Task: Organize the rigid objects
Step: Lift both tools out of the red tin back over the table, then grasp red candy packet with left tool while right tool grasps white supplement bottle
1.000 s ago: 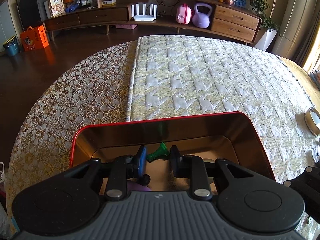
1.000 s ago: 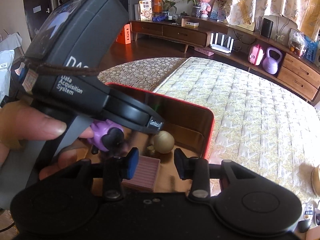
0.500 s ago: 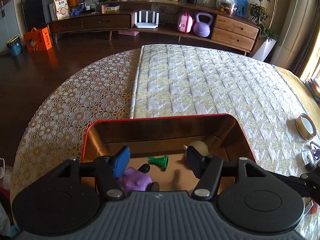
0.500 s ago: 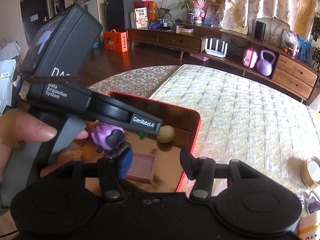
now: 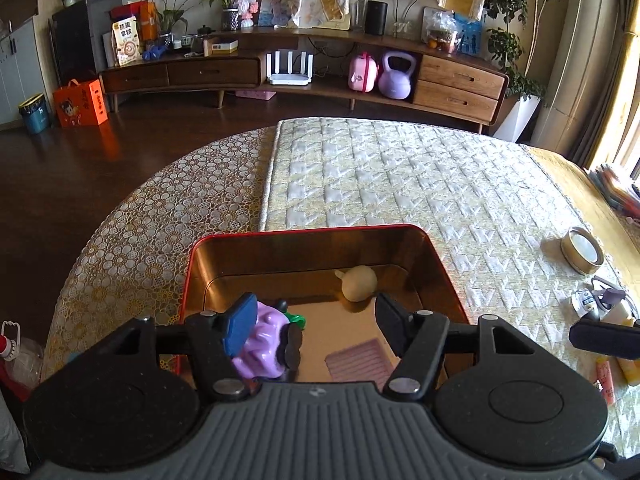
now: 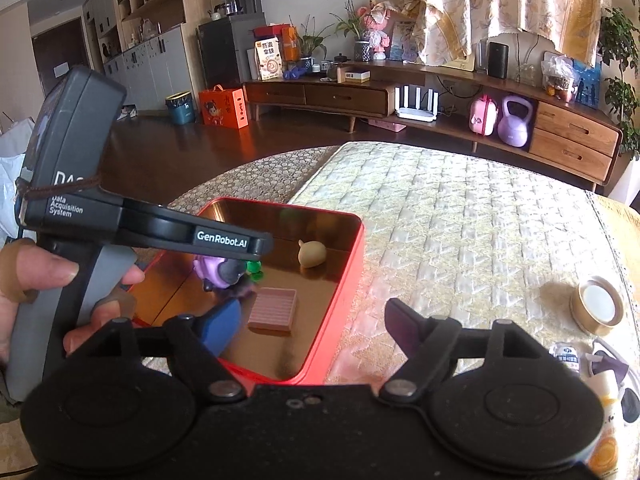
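Both tongs, left and right, are opening, empty, over the red tin; beside it, the stiff, light tape roll suits a rim pinch.

We see our right tool over the near edge of the bed, its jaws opening with nothing between them; the blue pad hangs above the red tin and the other finger sits over the quilt. The tin lies toward the bed's left edge and holds a pink ridged block, a tan bulb-shaped piece, a green piece and a purple toy. Our left tool, held in a hand, reaches over the tin's left side with its tip above the purple toy. A tape roll rests near the bed's right edge.
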Available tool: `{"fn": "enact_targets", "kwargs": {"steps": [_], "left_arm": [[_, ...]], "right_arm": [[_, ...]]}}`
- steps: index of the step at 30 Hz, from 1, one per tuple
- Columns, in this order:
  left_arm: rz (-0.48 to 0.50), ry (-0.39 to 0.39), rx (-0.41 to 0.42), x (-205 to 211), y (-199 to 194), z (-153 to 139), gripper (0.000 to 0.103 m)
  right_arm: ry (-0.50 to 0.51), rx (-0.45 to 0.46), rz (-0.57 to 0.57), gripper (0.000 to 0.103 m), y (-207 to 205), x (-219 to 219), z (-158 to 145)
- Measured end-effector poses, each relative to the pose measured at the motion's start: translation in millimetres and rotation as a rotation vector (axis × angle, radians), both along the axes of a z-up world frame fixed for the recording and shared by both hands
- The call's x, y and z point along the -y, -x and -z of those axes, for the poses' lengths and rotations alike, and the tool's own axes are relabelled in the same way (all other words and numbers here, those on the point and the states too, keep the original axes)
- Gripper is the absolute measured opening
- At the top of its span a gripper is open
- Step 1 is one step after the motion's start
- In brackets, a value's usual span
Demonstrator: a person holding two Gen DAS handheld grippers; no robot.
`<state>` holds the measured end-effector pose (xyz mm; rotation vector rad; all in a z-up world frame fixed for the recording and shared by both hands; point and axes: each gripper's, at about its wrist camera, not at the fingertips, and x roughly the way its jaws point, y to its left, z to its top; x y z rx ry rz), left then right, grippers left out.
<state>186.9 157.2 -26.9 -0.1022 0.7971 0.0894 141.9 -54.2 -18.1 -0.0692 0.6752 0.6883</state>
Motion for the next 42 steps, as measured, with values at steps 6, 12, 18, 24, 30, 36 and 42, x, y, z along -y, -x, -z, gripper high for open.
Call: {"fn": "enact_targets", "kwargs": {"steps": [6, 12, 18, 24, 30, 36, 42], "left_arm": [[0.052, 0.021, 0.04, 20.8, 20.9, -15.6, 0.065], [0.108, 0.028, 0.082, 48.7, 43.1, -27.5, 0.075], [0.158, 0.048, 0.107, 79.6, 65.4, -29.4, 0.083], [0.204, 0.063, 0.097, 109.7, 81.6, -17.6, 0.083], [0.226, 0.037, 0.076, 136.5, 85.9, 1.7, 0.083], [0.234, -0.013, 0.063, 163.1, 83.7, 24.1, 0.083], [0.242, -0.073, 0.072, 178.5, 72.1, 42.7, 0.083]], "right_arm": [[-0.028, 0.006, 0.016, 0.091, 18.2, 26.4, -5.6], [-0.045, 0.016, 0.061, 0.1, 35.6, 59.8, -5.6], [-0.058, 0.015, 0.128, 0.103, 50.9, 100.2, -0.8], [-0.06, 0.01, 0.208, 0.103, 58.2, 144.0, 8.7], [-0.046, 0.0, 0.27, 0.103, 60.2, 178.3, 23.1], [-0.021, -0.001, 0.29, 0.102, 53.5, 193.1, 36.0], [0.015, -0.02, 0.301, 0.1, 37.3, 204.3, 54.8]]}}
